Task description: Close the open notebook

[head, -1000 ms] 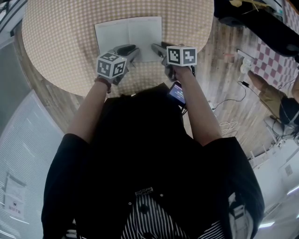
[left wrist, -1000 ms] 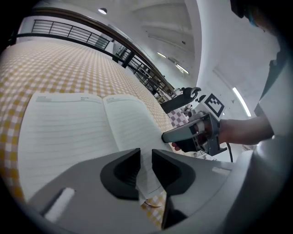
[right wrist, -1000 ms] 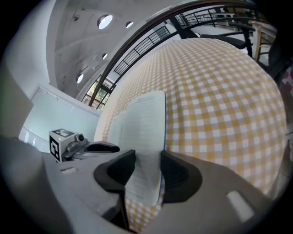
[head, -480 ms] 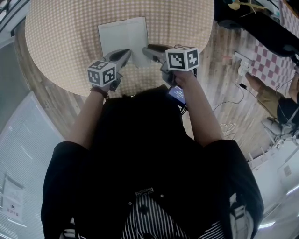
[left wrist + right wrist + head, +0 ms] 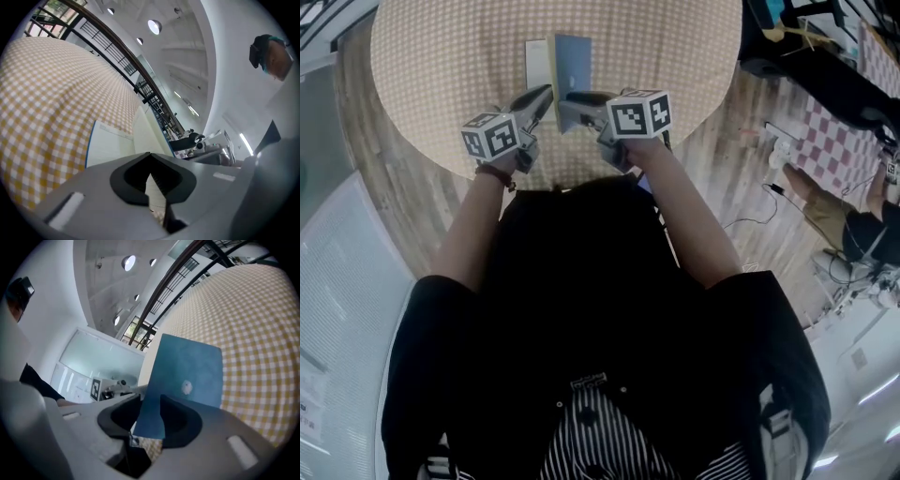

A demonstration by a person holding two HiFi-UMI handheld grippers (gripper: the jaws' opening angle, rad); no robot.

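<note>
The right gripper (image 5: 149, 405) is clamping its jaws on the near edge of the notebook's (image 5: 187, 371) blue cover, holding that half upright over the checked tablecloth (image 5: 262, 333). The left gripper (image 5: 150, 158) is pressing its jaw tips together at the book's near edge by the spine — whether a leaf is caught there is unclear. Its view alone is showing the white inner pages, one lying flat toward 9 o'clock. In the head view the notebook is sitting at 12 o'clock of both grippers — half shut.
</note>
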